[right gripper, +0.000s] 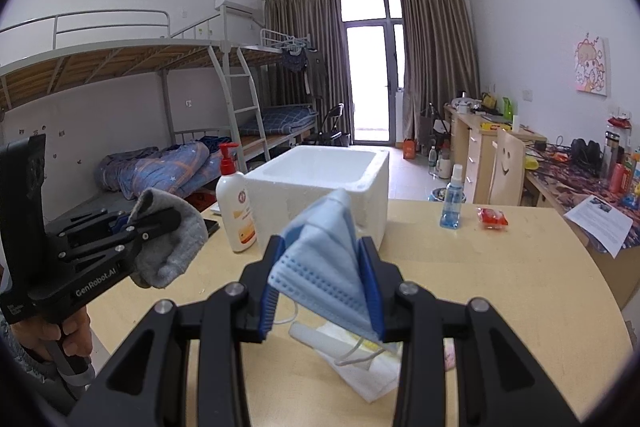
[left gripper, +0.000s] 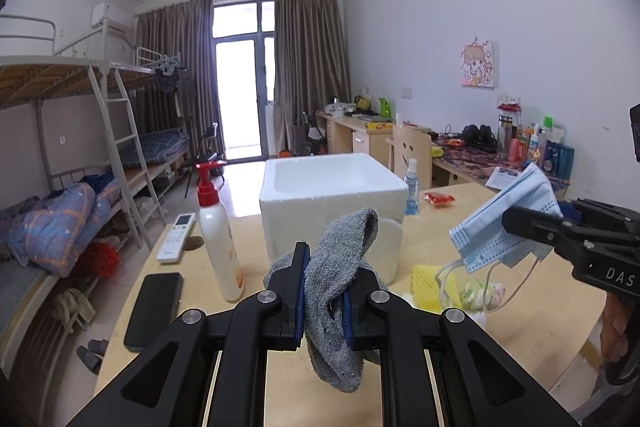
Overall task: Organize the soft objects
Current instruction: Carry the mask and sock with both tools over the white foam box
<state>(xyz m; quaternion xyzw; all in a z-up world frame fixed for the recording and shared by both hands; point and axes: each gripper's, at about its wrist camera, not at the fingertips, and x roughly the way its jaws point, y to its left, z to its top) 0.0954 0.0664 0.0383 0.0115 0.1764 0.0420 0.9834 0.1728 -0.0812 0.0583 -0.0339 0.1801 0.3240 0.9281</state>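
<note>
My left gripper (left gripper: 331, 277) is shut on a grey sock (left gripper: 340, 267), which stands up between the blue pads and droops below them. To its right, my right gripper (left gripper: 520, 223) is shut on a bundle of light blue face masks (left gripper: 508, 219) whose ear loops dangle. In the right wrist view the masks (right gripper: 320, 259) fill the gap between the pads of the right gripper (right gripper: 321, 247), and the left gripper (right gripper: 160, 219) holds the sock (right gripper: 176, 247) at the left. Both are raised above the table, short of an open white foam box (left gripper: 332, 187) (right gripper: 320, 179).
A lotion pump bottle (left gripper: 218, 239), a remote (left gripper: 176, 237) and a black phone (left gripper: 154, 309) lie left on the wooden table (left gripper: 540, 307). A yellow sponge (left gripper: 430, 281) and a floral bundle (left gripper: 476, 293) sit below the masks. A blue spray bottle (left gripper: 411, 187) and a red packet (left gripper: 439, 199) are behind.
</note>
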